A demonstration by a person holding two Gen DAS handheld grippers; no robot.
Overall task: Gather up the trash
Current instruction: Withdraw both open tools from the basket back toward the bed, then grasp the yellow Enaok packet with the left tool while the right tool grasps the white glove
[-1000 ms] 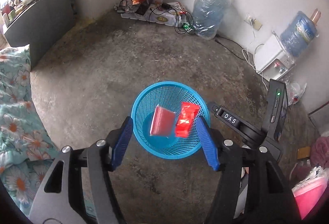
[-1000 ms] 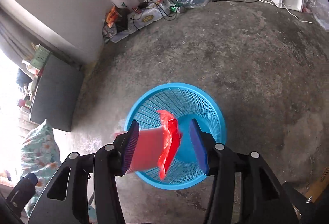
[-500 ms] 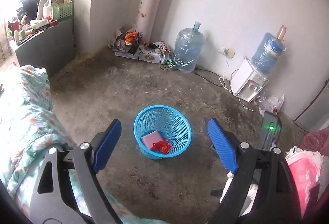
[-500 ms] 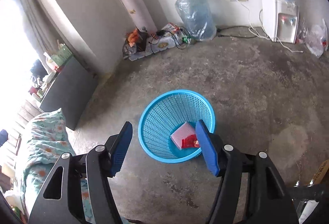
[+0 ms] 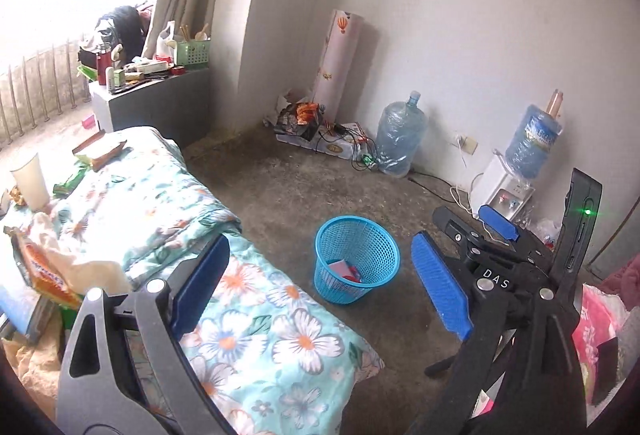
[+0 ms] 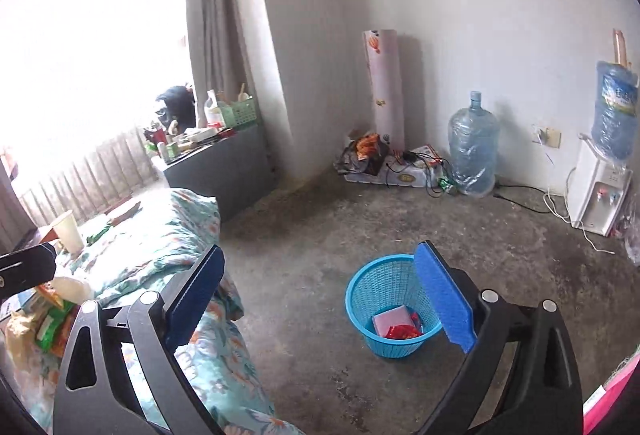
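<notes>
A blue mesh basket (image 5: 340, 289) (image 6: 396, 349) stands on the concrete floor. In it lie a pink packet (image 5: 340, 267) (image 6: 390, 320) and a red wrapper (image 5: 355, 277) (image 6: 402, 333). My left gripper (image 5: 320, 237) hovers high over the bed's edge, its jaws opening with nothing between them. My right gripper (image 6: 319, 247) is raised beside it, jaws also opening and empty. Its blue pad (image 5: 498, 223) shows in the left wrist view. On the bed lie a paper cup (image 5: 30, 181) (image 6: 69, 231), an orange wrapper (image 5: 44, 271) and green wrappers (image 6: 48, 327).
A bed with a floral quilt (image 5: 256, 315) (image 6: 168, 235) fills the left. Against the far wall stand a water bottle (image 5: 400, 139), a dispenser (image 5: 504, 191), a patterned roll (image 5: 338, 63) and a pile of cables and clutter (image 5: 320, 131). A grey cabinet (image 5: 160, 107) stands by the window.
Both grippers let the pink packet and red wrapper drop into the basket, then drew back and up with jaws spreading wide. The bed has come into view.
</notes>
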